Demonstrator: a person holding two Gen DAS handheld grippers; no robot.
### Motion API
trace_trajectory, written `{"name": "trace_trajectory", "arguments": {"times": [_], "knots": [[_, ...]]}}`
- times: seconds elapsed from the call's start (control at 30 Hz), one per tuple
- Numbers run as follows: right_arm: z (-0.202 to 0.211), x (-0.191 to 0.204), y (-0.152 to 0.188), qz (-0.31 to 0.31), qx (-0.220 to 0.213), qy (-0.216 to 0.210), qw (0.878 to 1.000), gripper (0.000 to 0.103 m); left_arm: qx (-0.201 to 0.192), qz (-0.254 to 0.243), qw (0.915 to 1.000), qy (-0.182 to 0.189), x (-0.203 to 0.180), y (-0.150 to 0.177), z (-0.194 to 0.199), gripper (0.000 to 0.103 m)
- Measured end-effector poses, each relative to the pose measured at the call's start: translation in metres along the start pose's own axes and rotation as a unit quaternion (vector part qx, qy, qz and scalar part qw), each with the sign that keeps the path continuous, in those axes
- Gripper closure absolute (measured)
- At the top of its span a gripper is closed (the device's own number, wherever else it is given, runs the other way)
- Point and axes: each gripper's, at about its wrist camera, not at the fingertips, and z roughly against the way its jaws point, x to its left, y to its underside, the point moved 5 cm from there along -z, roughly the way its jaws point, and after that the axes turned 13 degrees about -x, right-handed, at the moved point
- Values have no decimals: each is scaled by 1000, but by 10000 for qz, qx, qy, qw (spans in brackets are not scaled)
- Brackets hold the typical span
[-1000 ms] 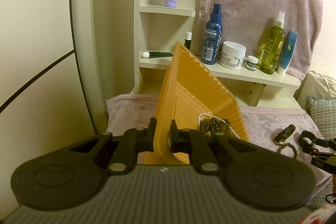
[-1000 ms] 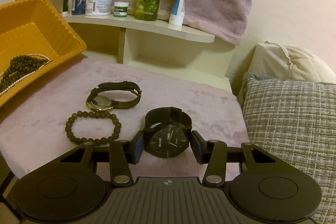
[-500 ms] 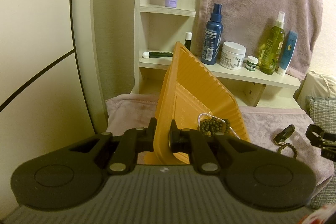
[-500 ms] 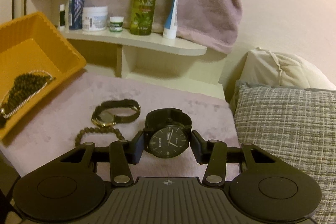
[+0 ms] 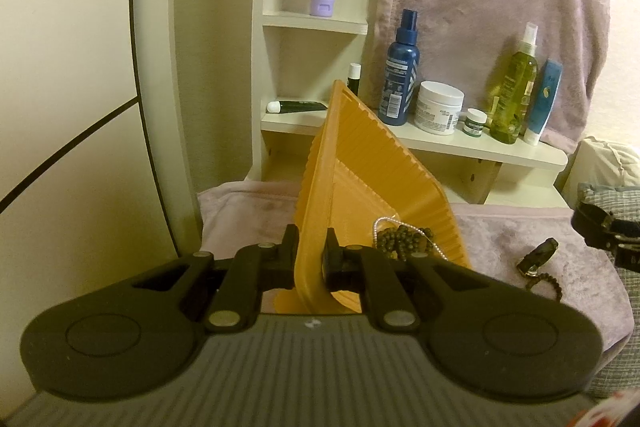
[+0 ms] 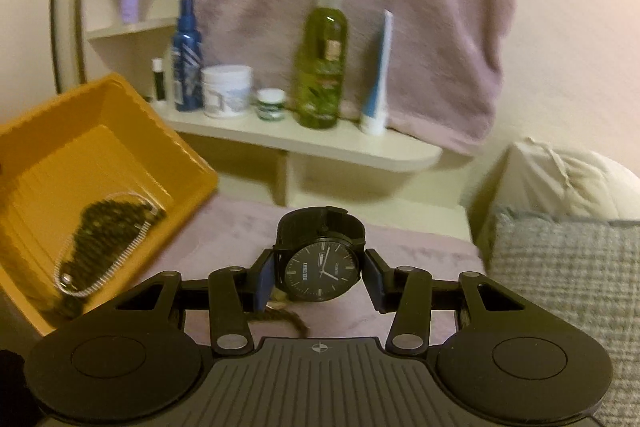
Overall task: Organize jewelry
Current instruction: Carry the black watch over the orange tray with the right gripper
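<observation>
Pink blanket (image 6: 240, 227) below: right claw (image 6: 320, 273) grips watch (image 6: 320, 267); left claw (image 5: 308, 257) apparently pinches tray (image 5: 360, 187) rim.

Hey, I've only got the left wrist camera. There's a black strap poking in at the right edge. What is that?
Observer: It's a black watch, gripped by the sides of its case between the pads of the right claw.
Operator: Which way is its face pointing?
Observer: The dial faces the right wrist camera, with the strap looped behind it.
Operator: And where is the yellow tray from over there?
Observer: It sits to the left of the watch, with its open side tipped toward that camera.
</observation>
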Motion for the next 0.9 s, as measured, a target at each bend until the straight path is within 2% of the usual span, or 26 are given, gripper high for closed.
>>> {"name": "trace_trajectory", "arguments": {"times": [0.2,0.43,0.73,0.9], "knots": [[-7,29,-18,-21,-132,-480,9988,56,-7,-15,10000,5,-1,0,0,93],[-15,82,-27,29,-171,-1362,9905,56,-6,-9,10000,8,0,0,0,93],[-15,139,-19,243,-35,-2650,9639,56,8,16,10000,10,1,1,0,93],[-20,157,-11,311,157,-2928,9555,56,13,20,10000,4,1,1,0,93]]}}
